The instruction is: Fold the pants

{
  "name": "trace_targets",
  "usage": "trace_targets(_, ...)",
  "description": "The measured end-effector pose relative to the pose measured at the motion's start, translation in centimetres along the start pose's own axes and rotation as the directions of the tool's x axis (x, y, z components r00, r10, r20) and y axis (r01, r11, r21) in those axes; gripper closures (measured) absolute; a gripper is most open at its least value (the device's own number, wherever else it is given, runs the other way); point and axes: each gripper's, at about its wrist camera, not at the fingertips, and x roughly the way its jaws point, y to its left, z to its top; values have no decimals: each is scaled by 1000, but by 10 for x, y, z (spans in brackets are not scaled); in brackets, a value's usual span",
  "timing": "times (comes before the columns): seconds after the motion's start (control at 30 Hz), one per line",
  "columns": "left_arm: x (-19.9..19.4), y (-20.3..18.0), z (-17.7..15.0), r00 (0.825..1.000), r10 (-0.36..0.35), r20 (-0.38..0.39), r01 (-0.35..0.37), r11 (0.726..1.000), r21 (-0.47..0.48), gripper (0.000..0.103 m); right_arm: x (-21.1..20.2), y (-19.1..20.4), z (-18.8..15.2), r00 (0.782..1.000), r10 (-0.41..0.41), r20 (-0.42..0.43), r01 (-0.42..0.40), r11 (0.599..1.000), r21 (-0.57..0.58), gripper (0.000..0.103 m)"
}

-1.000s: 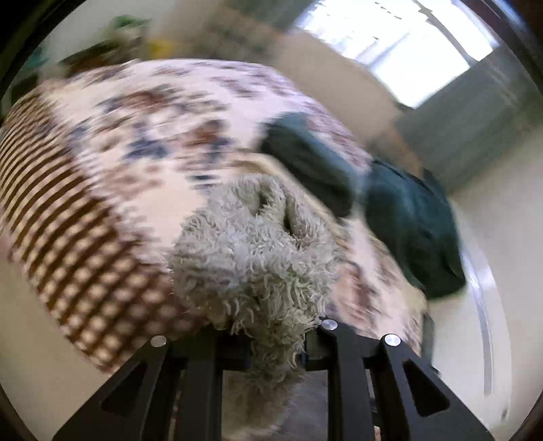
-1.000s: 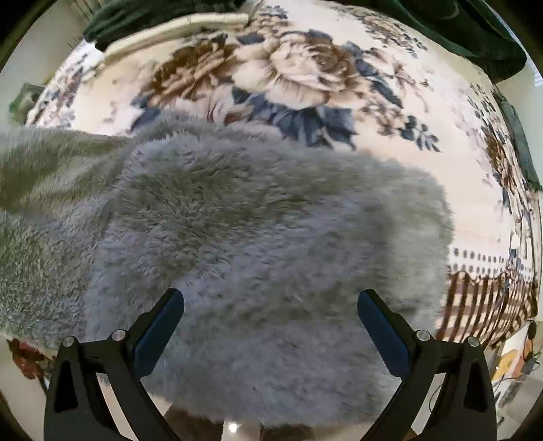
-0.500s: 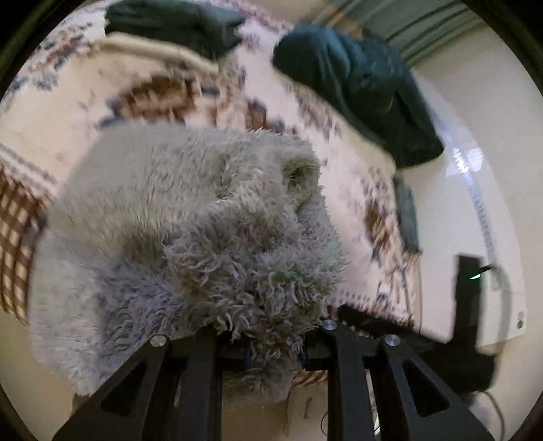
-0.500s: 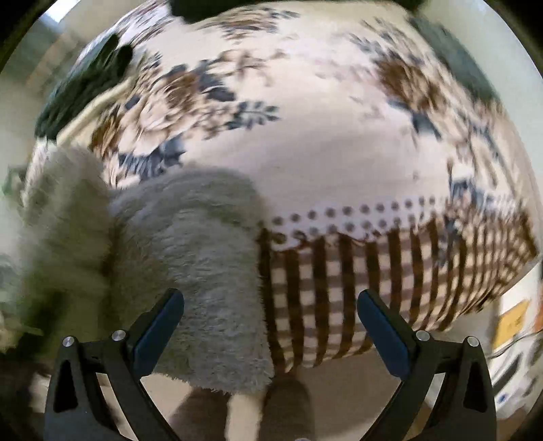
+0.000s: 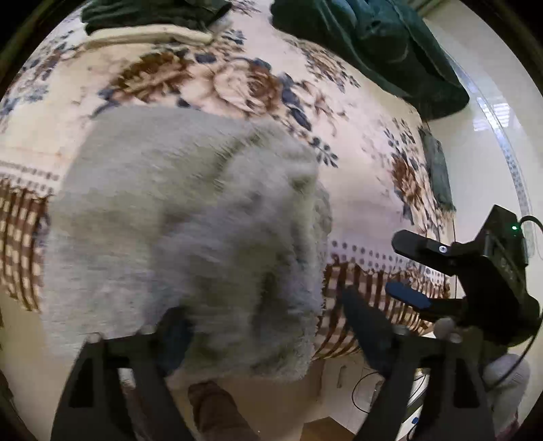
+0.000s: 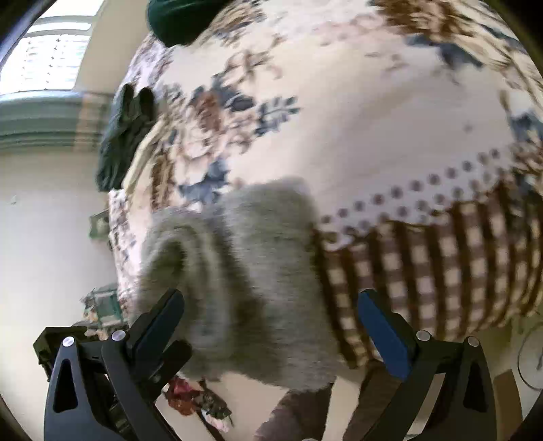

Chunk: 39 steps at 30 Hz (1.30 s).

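The grey fluffy pants (image 5: 190,230) lie folded in a thick bundle at the near edge of the floral bed cover (image 5: 237,78). My left gripper (image 5: 268,325) is open just above the bundle's near end, with fabric bulging between its spread fingers. My right gripper (image 6: 271,322) is open and empty, with the bundle (image 6: 244,271) below and to its left. The right gripper also shows in the left wrist view (image 5: 417,271), to the right of the bundle, with its jaws apart.
Dark green clothes (image 5: 370,37) lie at the far right of the bed, and another dark folded pile (image 5: 149,13) lies at the far left. The cover's brown checked border (image 6: 441,257) hangs over the near edge. Floor, cables and clutter lie below.
My left gripper has opened and let go of the pants, which now rest on the bed. My right gripper has swung to the right, away from the bundle.
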Motion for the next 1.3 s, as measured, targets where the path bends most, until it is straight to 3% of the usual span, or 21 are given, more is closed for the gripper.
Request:
trace_targets(0.17, -29, 34, 13, 995, 84, 43, -82, 995, -57, 15, 34, 33, 4, 994, 88, -63, -92, 994, -64, 0)
trace_targets(0.3, -45, 71, 23, 970, 226, 94, -218, 972, -82, 15, 76, 52, 5, 982, 131, -139, -143, 987, -77, 0)
trace_targets(0.37, -46, 93, 26, 955, 285, 85, -276, 956, -101, 15, 103, 59, 7, 979, 105, -177, -121, 989, -85, 0)
trace_targets(0.47, -45, 120, 30, 948, 311, 72, -298, 943, -146, 15, 123, 69, 4, 982, 12, -189, -37, 991, -127, 4)
trace_targets(0.5, -44, 129, 31, 949, 308, 64, -294, 941, -165, 15, 123, 69, 4, 982, 12, -189, -37, 991, -127, 31)
trace_targets(0.53, -44, 136, 34, 950, 306, 61, -290, 938, -187, 15, 120, 72, 2, 985, 14, -172, -38, 990, -137, 68)
trace_targets(0.57, -44, 142, 36, 951, 304, 61, -286, 936, -206, 15, 110, 74, -2, 991, -24, -128, 5, 989, -146, 68)
trace_targets(0.63, -43, 148, 44, 958, 280, 64, -259, 938, -229, 15, 101, 76, -5, 994, -16, -106, 0, 989, -148, 75)
trace_targets(0.73, -42, 146, 57, 969, 237, 68, -217, 951, -222, 15, 57, 77, -7, 1000, 8, -25, -12, 989, -150, 76)
trace_targets(0.9, -18, 127, 85, 987, 155, 44, -147, 977, -156, 15, -6, 51, 3, 997, -25, 70, 30, 998, -61, 76)
trace_targets(1.03, 21, 107, 109, 990, 139, 2, -138, 988, -69, 15, -8, 8, 14, 986, -162, 51, 163, 986, -19, 70)
trace_targets(1.07, 32, 104, 113, 991, 134, -17, -135, 989, -53, 15, 4, -1, 19, 973, -228, 18, 229, 973, -28, 67)
trace_targets(1.1, 44, 102, 116, 990, 134, -40, -135, 990, -37, 15, 20, -15, 23, 943, -331, -24, 331, 943, -23, 65)
trace_targets(1.13, 53, 100, 118, 989, 136, -58, -138, 990, -27, 15, 28, -26, 23, 922, -384, -59, 384, 923, -3, 65)
trace_targets(1.17, 57, 99, 119, 989, 132, -67, -134, 991, -22, 15, 28, -31, 23, 921, -381, -78, 383, 923, 17, 65)
trace_targets(1.2, 61, 99, 119, 988, 134, -71, -135, 991, -17, 15, 24, -35, 20, 941, -328, -78, 333, 942, 53, 57)
trace_targets(1.23, 62, 99, 120, 988, 139, -69, -141, 990, -16, 15, 17, -34, 15, 961, -270, -58, 274, 959, 71, 43)
trace_targets(1.3, 63, 104, 120, 989, 135, -68, -137, 990, -28, 14, 6, -28, 3, 983, -181, -33, 182, 981, 60, 32)
